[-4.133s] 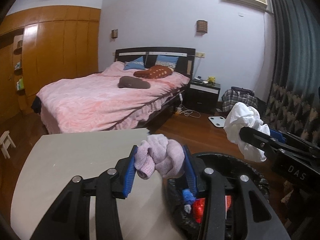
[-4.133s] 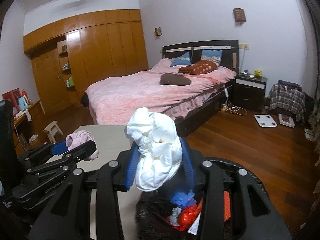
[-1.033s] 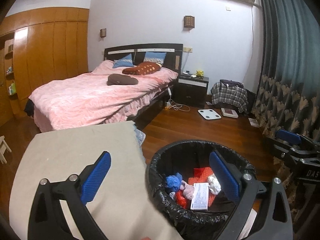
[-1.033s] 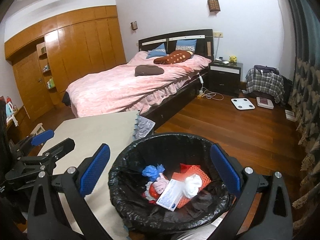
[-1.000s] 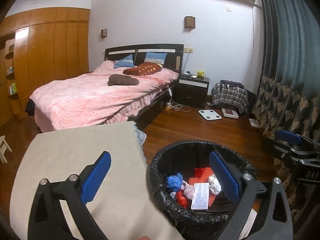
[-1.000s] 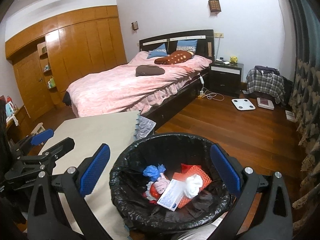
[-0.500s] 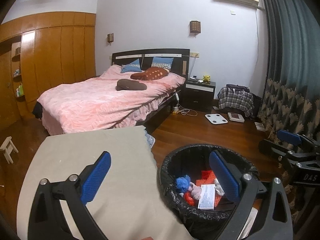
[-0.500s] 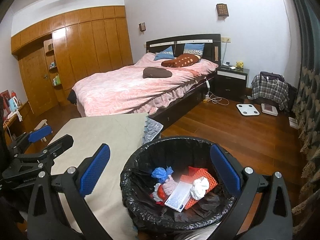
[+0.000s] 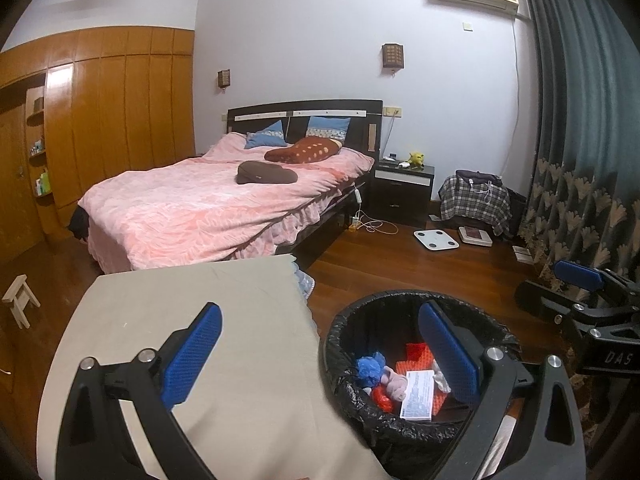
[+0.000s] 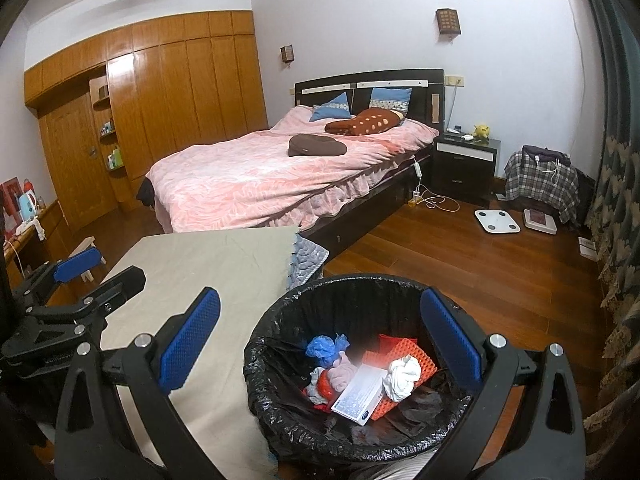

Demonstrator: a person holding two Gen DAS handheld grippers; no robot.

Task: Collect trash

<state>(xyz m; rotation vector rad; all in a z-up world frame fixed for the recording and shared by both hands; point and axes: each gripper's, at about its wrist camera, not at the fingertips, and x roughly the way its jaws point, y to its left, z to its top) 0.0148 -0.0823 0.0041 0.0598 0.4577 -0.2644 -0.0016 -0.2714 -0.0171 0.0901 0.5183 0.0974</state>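
A black-lined trash bin [image 10: 256, 364] [image 9: 340, 320] stands on the floor beside the beige-covered table [image 10: 224, 264] [image 9: 192, 300]. Inside lie a pink wad [image 10: 344, 372] [image 9: 394, 380], a white wad [image 10: 402, 372], a blue wad [image 10: 326, 346] [image 9: 370, 364], red scraps, an orange mat and a white printed packet [image 10: 358, 394] [image 9: 418, 394]. My left gripper [image 9: 320, 356] is open and empty over the table's right edge and the bin's rim. My right gripper [image 10: 320, 340] is open and empty above the bin. Each gripper also shows at the other view's edge: the left gripper [image 10: 76, 280], the right gripper [image 9: 580, 292].
A pink bed [image 9: 224, 200] fills the room behind the table, with a dark nightstand [image 9: 404, 188] and a plaid-covered bundle [image 9: 476, 200] to its right. A white scale [image 9: 436, 239] lies on the wooden floor. Curtains [image 9: 580, 160] hang at right, a small stool [image 9: 20, 292] stands at left.
Four seconds ago each gripper was shut on a wad, pink in the left, white in the right; both wads now lie in the bin. In the last second both grippers drew slightly back.
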